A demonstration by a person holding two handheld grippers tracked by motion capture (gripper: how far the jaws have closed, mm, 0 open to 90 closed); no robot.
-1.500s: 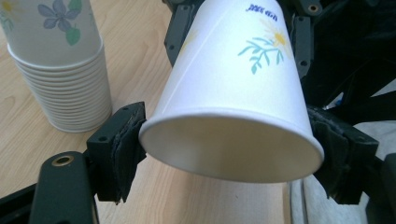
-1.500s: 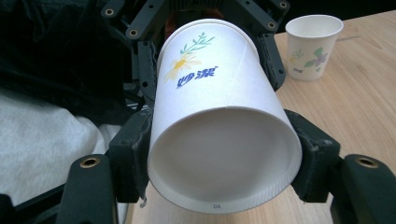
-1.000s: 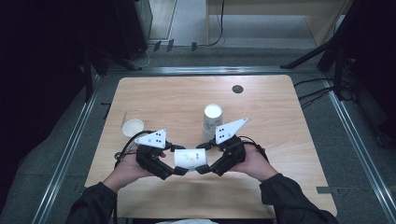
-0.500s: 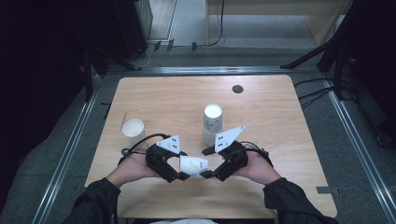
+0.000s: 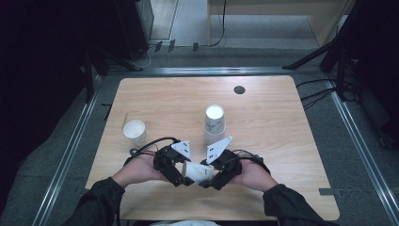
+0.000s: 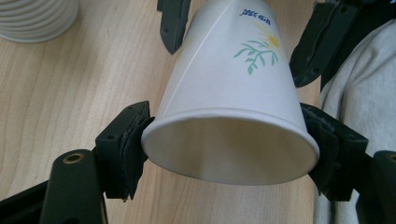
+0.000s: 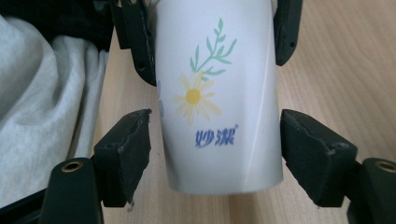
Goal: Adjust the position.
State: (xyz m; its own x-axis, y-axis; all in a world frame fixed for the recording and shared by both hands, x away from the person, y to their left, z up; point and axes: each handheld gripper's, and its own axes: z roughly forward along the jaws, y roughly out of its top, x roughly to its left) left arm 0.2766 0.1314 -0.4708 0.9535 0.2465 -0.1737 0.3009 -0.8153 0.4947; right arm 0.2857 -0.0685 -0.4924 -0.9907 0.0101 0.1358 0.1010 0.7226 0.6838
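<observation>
A white paper cup (image 5: 197,172) printed with a daisy lies on its side, held just above the table between my two grippers. My left gripper (image 5: 185,177) is shut on its open rim. In the left gripper view both pads (image 6: 133,142) press the rim of the cup (image 6: 224,93). My right gripper (image 5: 210,179) surrounds the cup's base end. In the right gripper view the cup (image 7: 215,93) sits between the jaws of that gripper (image 7: 215,149) with a small gap on each side, so it is open.
A stack of upturned paper cups (image 5: 214,123) stands mid-table just beyond the grippers. A ribbed white cup (image 5: 135,132) sits to the left, and a black disc (image 5: 239,89) lies near the far edge. The wooden table (image 5: 291,141) ends close behind the hands.
Both hands have drawn the cup closer to the table's near edge and a little to the right. The grippers have tilted inward around it.
</observation>
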